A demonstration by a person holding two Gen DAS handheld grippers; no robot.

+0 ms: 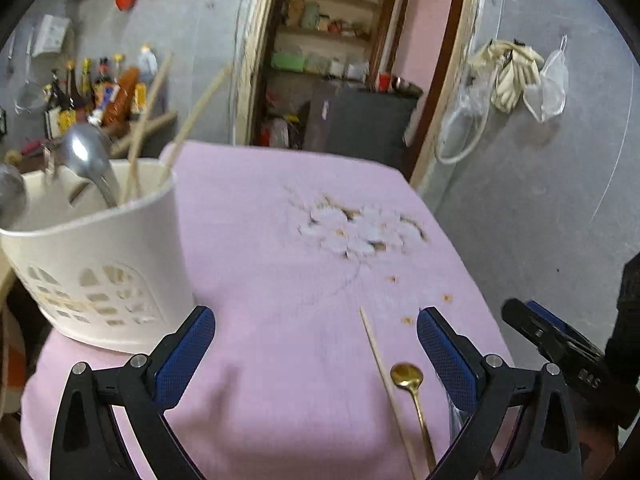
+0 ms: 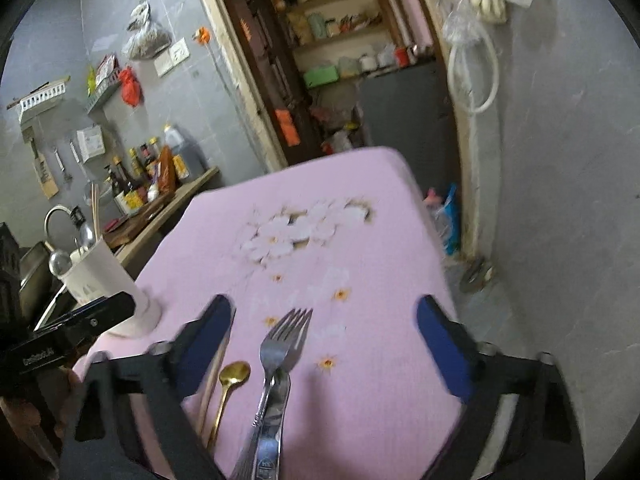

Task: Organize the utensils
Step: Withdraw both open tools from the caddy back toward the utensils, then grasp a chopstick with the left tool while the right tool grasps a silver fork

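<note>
A white utensil holder (image 1: 104, 256) stands at the left of the pink-clothed table (image 1: 280, 208), holding metal spoons (image 1: 86, 152) and wooden chopsticks (image 1: 148, 120). It also shows in the right wrist view (image 2: 100, 276). A gold spoon (image 1: 412, 388) and one chopstick (image 1: 384, 376) lie on the cloth between my left fingers. My left gripper (image 1: 316, 344) is open and empty above the cloth. My right gripper (image 2: 324, 340) is open and empty over a steel fork (image 2: 282, 356), a second steel utensil (image 2: 272, 432), the gold spoon (image 2: 232, 380) and the chopstick (image 2: 212, 380).
A counter (image 2: 172, 204) with sauce bottles (image 2: 140, 180) and a sink (image 2: 36, 264) stands to the left. A doorway (image 1: 340, 60) to a pantry lies behind the table. A grey wall (image 1: 540, 180) with hanging bags is to the right.
</note>
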